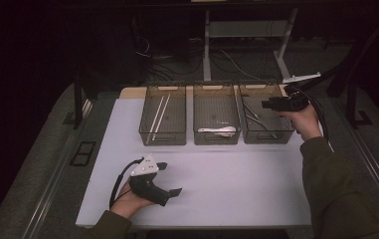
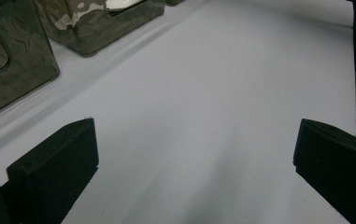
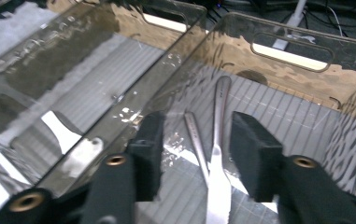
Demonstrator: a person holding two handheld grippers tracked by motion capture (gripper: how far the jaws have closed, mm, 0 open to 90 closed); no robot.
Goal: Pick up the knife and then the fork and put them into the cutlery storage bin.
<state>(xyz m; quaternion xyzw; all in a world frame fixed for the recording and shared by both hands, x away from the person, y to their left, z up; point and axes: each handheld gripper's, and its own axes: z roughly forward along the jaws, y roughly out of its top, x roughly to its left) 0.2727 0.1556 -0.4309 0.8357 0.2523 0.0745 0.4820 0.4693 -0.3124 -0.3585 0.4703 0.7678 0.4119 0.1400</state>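
Three clear bins stand in a row at the back of the white table (image 1: 217, 174). In the right bin (image 1: 268, 136) lie metal utensils (image 1: 254, 118). My right gripper (image 1: 268, 104) hovers over that bin. In the right gripper view its jaws (image 3: 199, 126) stand partly open above two metal utensils (image 3: 218, 154) on the bin floor, with nothing gripped. My left gripper (image 1: 171, 178) rests at the front left of the table, and its pads (image 2: 194, 140) are wide apart over bare table.
The middle bin (image 1: 217, 139) holds a white spoon (image 1: 219, 130), and the left bin (image 1: 162, 139) holds two pale sticks (image 1: 159, 114). Beyond the table are desk legs and cables on a dark floor. The right forearm reaches along the table's right edge.
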